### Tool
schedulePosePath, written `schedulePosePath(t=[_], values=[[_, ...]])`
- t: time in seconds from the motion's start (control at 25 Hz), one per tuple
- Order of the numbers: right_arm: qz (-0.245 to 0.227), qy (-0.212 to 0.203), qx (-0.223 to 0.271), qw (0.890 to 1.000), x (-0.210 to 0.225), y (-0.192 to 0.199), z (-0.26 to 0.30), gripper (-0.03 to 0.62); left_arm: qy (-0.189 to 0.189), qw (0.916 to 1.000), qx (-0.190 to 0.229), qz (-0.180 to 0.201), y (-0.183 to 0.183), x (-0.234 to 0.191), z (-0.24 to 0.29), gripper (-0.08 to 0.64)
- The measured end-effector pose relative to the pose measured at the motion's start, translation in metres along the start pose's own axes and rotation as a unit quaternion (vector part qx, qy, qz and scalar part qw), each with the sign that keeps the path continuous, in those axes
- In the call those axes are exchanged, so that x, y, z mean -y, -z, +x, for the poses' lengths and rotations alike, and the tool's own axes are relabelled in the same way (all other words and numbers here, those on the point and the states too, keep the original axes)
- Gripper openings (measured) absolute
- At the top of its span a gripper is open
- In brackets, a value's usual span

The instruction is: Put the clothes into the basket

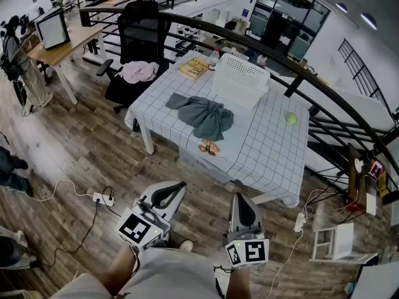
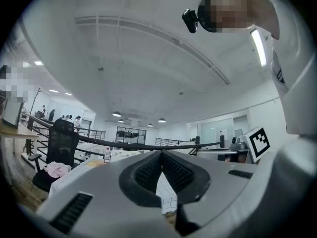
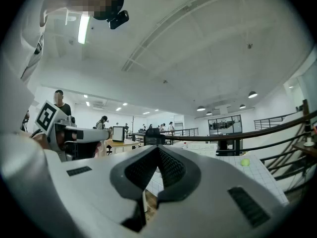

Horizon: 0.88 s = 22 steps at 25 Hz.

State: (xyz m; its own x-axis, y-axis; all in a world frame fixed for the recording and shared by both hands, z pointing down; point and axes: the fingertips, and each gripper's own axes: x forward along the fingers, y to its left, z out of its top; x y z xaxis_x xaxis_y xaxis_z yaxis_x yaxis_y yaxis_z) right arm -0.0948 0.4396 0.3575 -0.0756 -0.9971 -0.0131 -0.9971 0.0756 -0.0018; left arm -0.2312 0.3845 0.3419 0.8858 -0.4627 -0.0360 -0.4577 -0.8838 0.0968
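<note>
Tablecloth in a white check covered the table (image 1: 268,148), the biggest thing in front of the person. On its far side stood the white slatted basket (image 1: 240,80), upright and open at the top. Just in front of the basket, near the table's middle, lay the grey garment (image 1: 202,116), crumpled and spread flat. A pink garment (image 1: 139,71) lay bunched on the seat of the black chair (image 1: 142,30) at the table's far left corner.

Both pieces looked light, soft and limp. They would likely sag and trail when lifted, so a raised fold near the middle of each heap seemed the best place to pinch.

Nearest the person, well apart from the table, the left gripper (image 1: 181,185) and right gripper (image 1: 239,198) pointed level toward it. Each had its jaws closed tip to tip with nothing between them.
</note>
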Motion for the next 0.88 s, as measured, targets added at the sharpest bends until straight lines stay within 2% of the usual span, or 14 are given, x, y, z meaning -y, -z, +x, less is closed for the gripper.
schedulePosePath(t=[0.4, 0.68, 0.88], values=[[-0.014, 0.005, 0.010, 1.000, 0.012, -0.006, -0.015, 0.017, -0.012, 0.9999, -0.005, 0.002, 0.001, 0.019, 0.003, 0.005], [-0.002, -0.011, 0.014, 1.000, 0.021, -0.007, -0.030, 0.018, -0.025, 0.9995, -0.018, 0.006, 0.005, 0.044, 0.001, 0.005], [-0.003, -0.013, 0.013, 1.000, 0.027, -0.005, -0.026, 0.018, -0.027, 0.9995, -0.010, 0.010, 0.006, 0.044, 0.011, 0.005]])
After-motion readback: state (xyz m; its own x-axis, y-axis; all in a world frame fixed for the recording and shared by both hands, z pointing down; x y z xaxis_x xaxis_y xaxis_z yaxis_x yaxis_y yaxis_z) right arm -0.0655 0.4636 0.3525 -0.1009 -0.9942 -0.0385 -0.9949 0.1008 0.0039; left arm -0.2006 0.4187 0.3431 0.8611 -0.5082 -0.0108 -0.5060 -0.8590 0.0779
